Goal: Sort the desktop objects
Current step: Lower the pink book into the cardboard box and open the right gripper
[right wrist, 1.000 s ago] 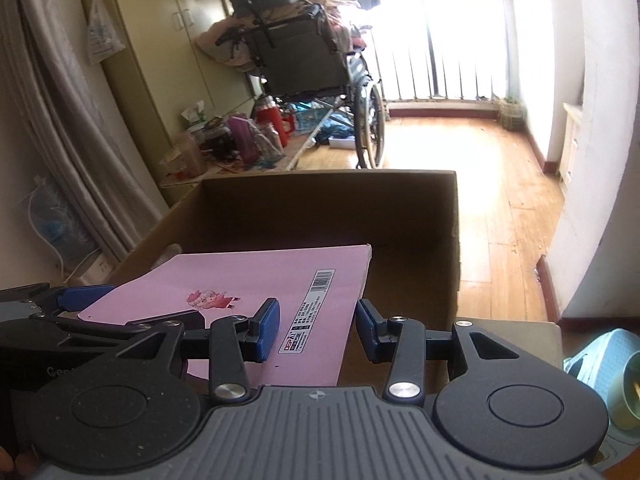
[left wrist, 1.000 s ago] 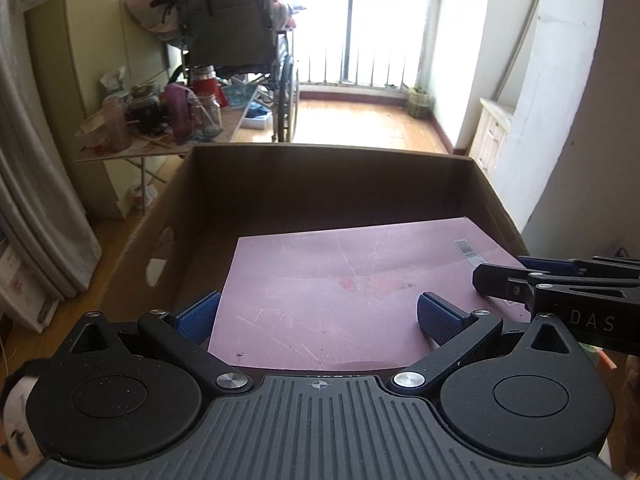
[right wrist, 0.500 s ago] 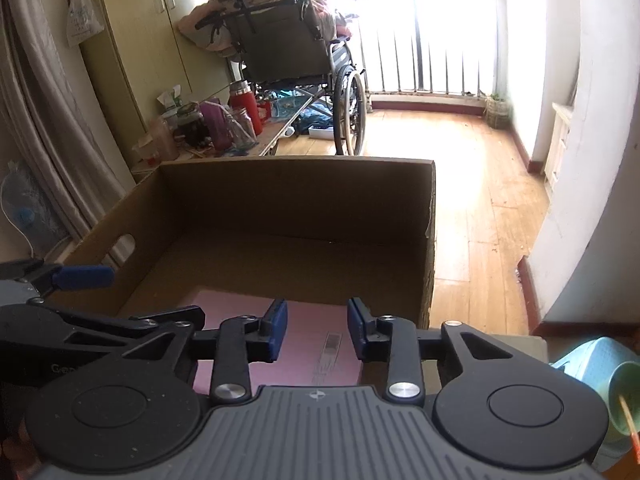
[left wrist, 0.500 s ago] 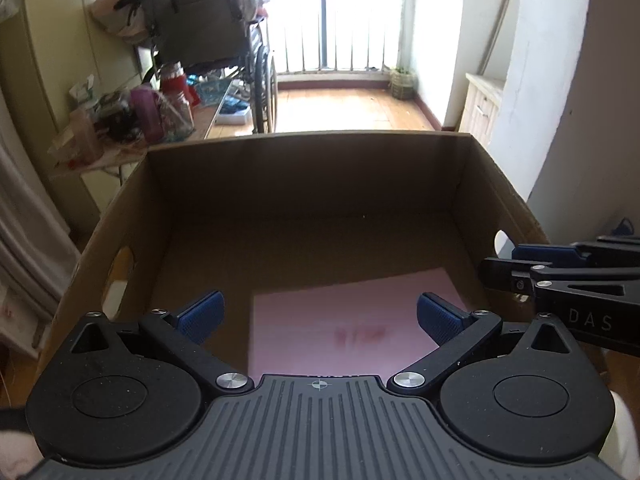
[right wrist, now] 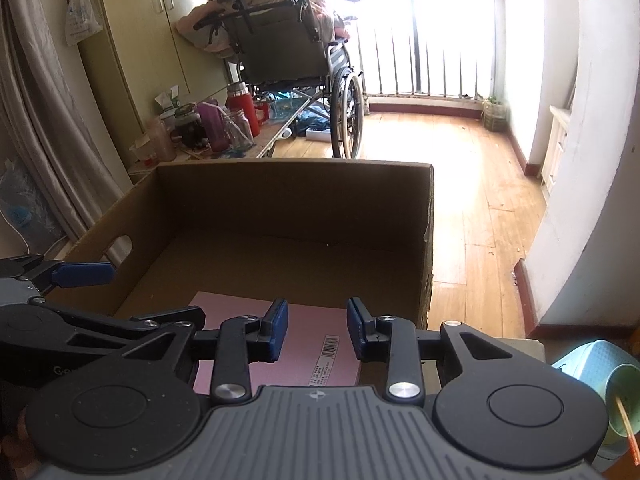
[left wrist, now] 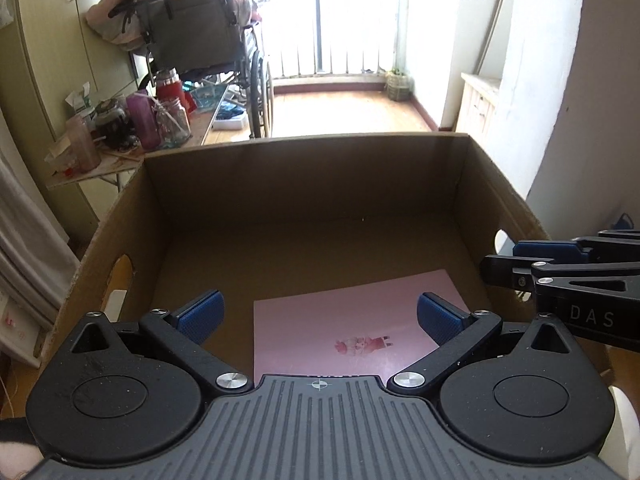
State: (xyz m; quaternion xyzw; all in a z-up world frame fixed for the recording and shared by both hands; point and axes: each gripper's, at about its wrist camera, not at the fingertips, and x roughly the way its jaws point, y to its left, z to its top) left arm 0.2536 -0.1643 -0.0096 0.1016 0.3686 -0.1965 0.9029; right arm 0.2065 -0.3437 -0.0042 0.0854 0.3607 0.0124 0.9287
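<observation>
open cardboard box (left wrist: 304, 184) ahead, seen from just above its near edge, with an oval hand-hole cut in each side wall. flat on the box floor, close to the near wall and toward the right side: a pink book (left wrist: 352, 332) with a small cartoon figure printed on the cover and, in the right wrist view, a barcode strip (right wrist: 329, 350) near its edge.

left gripper (left wrist: 319, 316) hanging over the box's near edge, blue pads spread wide, nothing between them, the book lying well below. right gripper (right wrist: 317, 330) alongside, blue pads drawn to a narrow gap, also holding nothing, the book visible on the floor beneath that gap. each tool's fingers poking into the other's view from the side.

beyond the box: a folding table (right wrist: 240, 148) crowded with jars, a purple bottle and a red flask (right wrist: 243, 110); a wheelchair (right wrist: 292, 60) piled with clothes and a bag; a sunlit wooden floor (right wrist: 472, 184) leading to a barred balcony door. at far right, low down, a pale blue tub with a green cup (right wrist: 622, 396) inside.
</observation>
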